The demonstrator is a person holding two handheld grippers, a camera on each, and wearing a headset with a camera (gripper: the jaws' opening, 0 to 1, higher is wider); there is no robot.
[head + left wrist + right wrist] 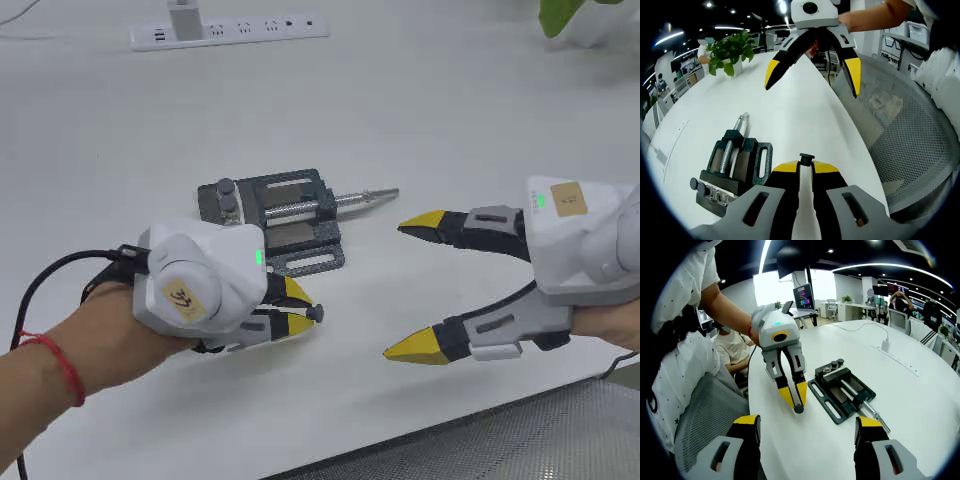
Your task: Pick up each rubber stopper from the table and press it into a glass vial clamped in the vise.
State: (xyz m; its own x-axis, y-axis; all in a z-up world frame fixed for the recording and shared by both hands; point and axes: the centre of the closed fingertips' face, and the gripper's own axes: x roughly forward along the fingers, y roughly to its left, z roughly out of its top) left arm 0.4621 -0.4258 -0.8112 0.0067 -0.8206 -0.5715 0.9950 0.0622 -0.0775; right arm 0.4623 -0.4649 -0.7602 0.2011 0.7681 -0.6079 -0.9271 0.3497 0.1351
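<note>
My left gripper [308,316] is shut on a small dark rubber stopper [316,313], just in front of the black vise [290,218] on the white table. The stopper [806,159] sticks out between the yellow tips in the left gripper view, and the stopper [798,409] hangs just above the table in the right gripper view. Small vials [834,365] with dark tops stand at the vise's [842,390] far end; they appear as vials [228,193] at its left end in the head view. My right gripper [393,290] hovers open to the right of the vise, holding nothing.
A white power strip [228,30] lies at the table's far side and a green plant [570,15] stands at the far right. The vise's screw handle [365,198] points right. A mesh chair [500,440] sits below the table's near edge.
</note>
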